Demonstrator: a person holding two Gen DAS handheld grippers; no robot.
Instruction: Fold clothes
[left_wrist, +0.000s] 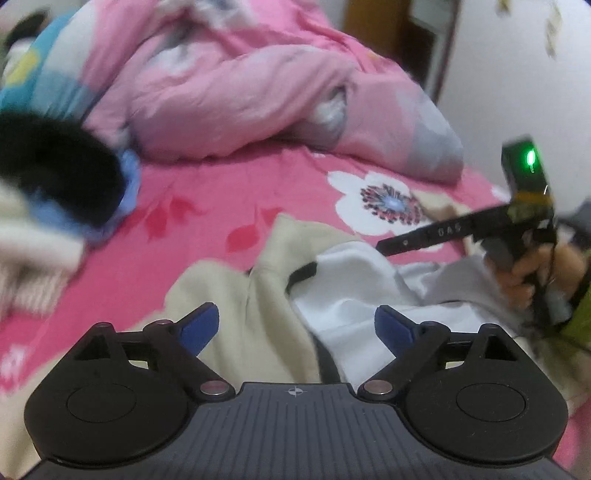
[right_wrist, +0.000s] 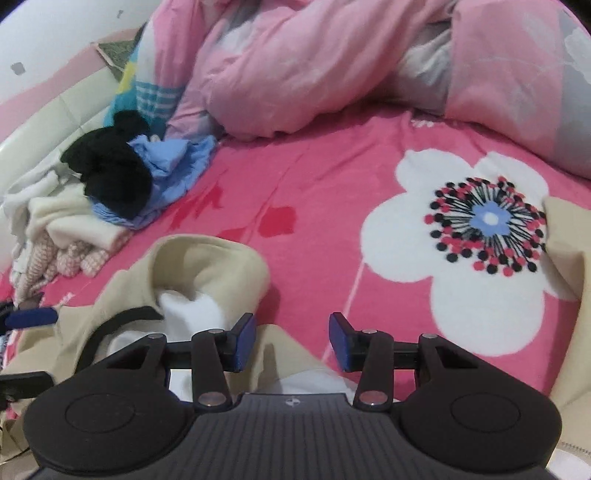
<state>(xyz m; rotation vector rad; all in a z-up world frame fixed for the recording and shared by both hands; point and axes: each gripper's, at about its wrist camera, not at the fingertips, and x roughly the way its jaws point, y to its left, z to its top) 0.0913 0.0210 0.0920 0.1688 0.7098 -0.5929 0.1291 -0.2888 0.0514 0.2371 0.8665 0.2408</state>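
Left wrist view: left tool (left_wrist: 295, 328) spread wide and empty over the beige garment (left_wrist: 236, 295) with white lining on the bed (left_wrist: 207, 192); right tool (left_wrist: 384, 248) at its far edge. Regrasp an outer hem.

Right wrist view: right tool (right_wrist: 291, 341) half open, empty above the garment's edge; its lower part is cut off, and it is perhaps a jacket.
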